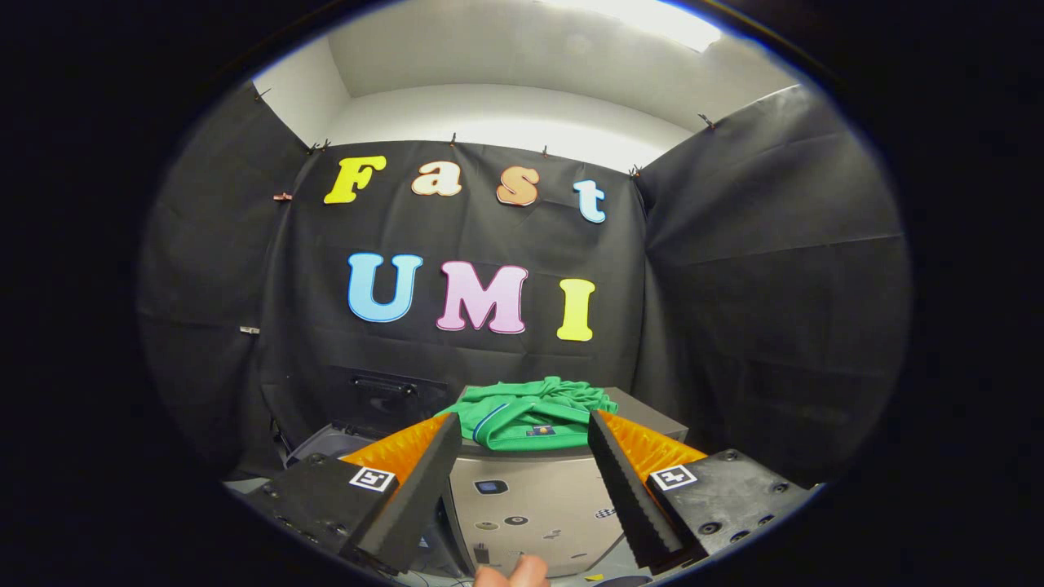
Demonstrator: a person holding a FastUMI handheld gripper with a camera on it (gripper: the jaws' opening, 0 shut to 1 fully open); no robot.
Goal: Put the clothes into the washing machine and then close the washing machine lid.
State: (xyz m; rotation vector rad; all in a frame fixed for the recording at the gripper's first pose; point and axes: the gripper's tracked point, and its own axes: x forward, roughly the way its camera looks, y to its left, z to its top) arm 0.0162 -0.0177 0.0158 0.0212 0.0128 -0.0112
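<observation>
Advance the gripper (522,436), whose fingers stand wide apart and empty, straight toward the green garment (530,412) and lower it until both fingers straddle the thickest fold before closing, so the cloth lifts as one bundle. The garment lies bunched and loosely folded on top of a grey box-like unit (530,497), just ahead of and between the fingertips, with a dark raised lid (387,399) just beside it

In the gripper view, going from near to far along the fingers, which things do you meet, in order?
Open gripper, nothing between its fingers → grey box with stickers just ahead → green garment folded on top of the box → black booth wall.
</observation>
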